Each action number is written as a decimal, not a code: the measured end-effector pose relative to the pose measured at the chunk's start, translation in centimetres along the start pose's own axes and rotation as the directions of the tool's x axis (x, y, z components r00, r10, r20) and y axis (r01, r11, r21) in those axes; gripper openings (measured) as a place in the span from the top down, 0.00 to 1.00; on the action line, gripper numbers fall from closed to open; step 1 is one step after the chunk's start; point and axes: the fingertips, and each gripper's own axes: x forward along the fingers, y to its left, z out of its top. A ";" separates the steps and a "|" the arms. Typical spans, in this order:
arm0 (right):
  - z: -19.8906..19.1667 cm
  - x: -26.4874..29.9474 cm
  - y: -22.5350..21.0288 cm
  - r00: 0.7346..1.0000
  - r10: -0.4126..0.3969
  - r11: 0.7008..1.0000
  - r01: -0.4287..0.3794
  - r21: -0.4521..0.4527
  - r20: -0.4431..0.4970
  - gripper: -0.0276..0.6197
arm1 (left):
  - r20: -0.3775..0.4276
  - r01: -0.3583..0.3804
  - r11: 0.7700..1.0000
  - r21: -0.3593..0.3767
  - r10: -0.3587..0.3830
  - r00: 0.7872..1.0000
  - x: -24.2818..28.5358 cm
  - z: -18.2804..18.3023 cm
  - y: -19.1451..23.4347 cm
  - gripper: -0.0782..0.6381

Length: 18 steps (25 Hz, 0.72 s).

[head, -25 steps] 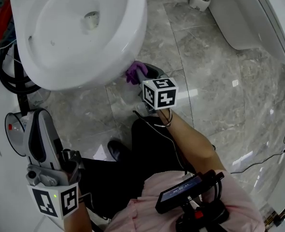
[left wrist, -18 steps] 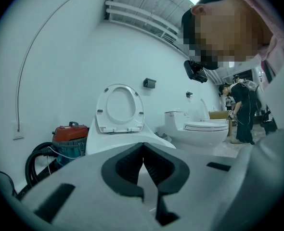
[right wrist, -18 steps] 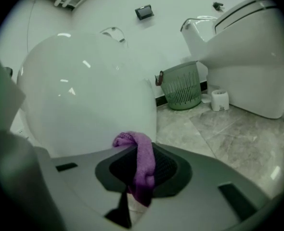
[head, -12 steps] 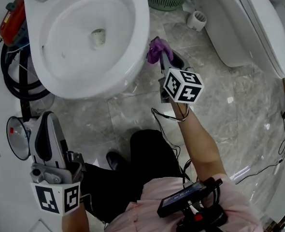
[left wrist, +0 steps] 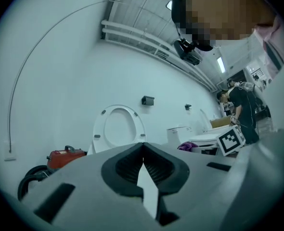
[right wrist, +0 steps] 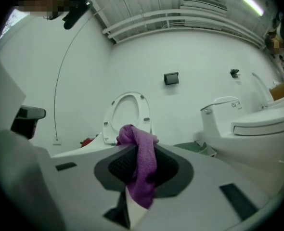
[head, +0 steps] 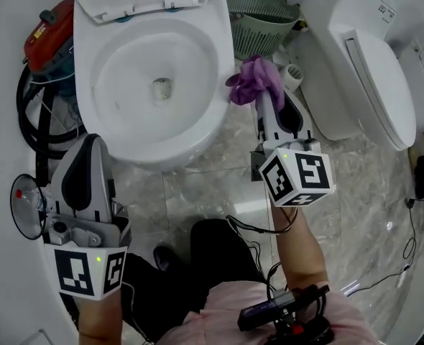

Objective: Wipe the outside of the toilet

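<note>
Head view: right claw (head: 263, 95), jaws opening on the purple cloth (head: 254, 76), sits beside the toilet (head: 210, 131); probably re-tighten, then press it flat against the bowl's outside. Left claw (head: 88, 146) closed, empty.

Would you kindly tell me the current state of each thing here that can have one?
Toilet seat: raised upright.
Neighbouring toilet's lid: down, closed.
Right gripper: jaws opening, purple cloth between them.
Purple cloth: bunched, draped over the jaws.
Left gripper: shut, empty.
</note>
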 end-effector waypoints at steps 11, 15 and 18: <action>-2.2 -4.7 6.7 1.000 -0.015 0.999 0.014 -0.043 -0.020 0.84 | 0.024 -0.113 0.993 -0.021 0.113 0.993 -0.3 -2.9 2.4 0.88; -2.1 -5.1 6.6 1.000 -0.025 0.997 0.023 -0.072 -0.017 0.85 | 0.035 -0.131 0.991 -0.007 0.131 0.991 -0.4 -3.1 2.8 0.88; -2.2 -5.4 7.1 1.000 -0.016 0.995 0.015 -0.100 -0.012 0.85 | 0.034 -0.144 0.989 0.015 0.143 0.989 -0.7 -3.7 3.1 0.88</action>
